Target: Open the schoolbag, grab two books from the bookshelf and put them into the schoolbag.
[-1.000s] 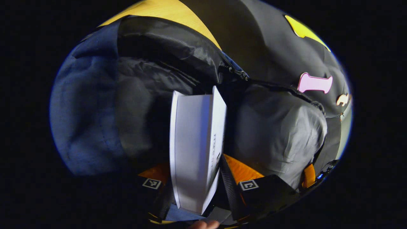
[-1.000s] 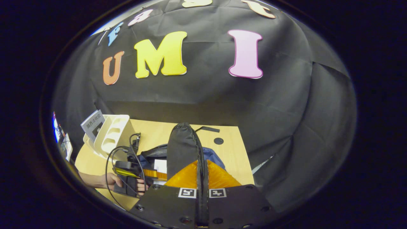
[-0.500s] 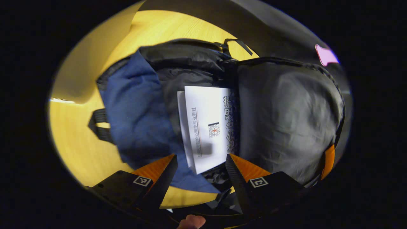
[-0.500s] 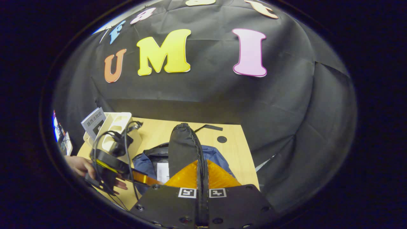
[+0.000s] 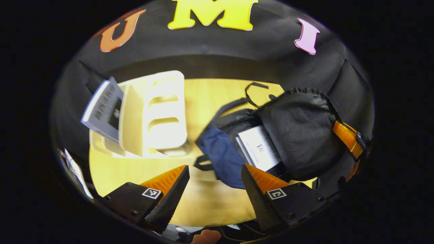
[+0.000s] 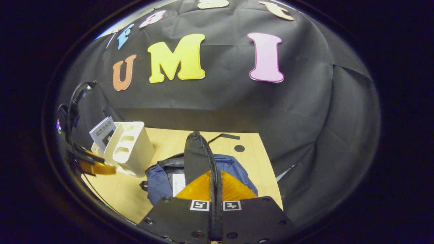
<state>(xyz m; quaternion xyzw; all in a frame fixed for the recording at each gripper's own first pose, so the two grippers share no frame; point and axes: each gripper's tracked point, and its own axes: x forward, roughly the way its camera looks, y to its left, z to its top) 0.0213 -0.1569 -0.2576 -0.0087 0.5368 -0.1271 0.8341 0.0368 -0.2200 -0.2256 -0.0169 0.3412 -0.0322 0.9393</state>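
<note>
You see a light wooden table (image 5: 203, 98), lit brightly in the left gripper view, with a small dark round spot (image 6: 239, 148) on it near its far edge, just beside the black cloth wall (image 6: 305, 135)

Navy-blue fabric schoolbag (image 5: 222, 157) with black flap (image 5: 300, 130); white book (image 5: 259, 147) inside; cream plastic bookshelf (image 5: 152, 115) at nine o'clock; pale wooden table (image 5: 203, 98).
</note>
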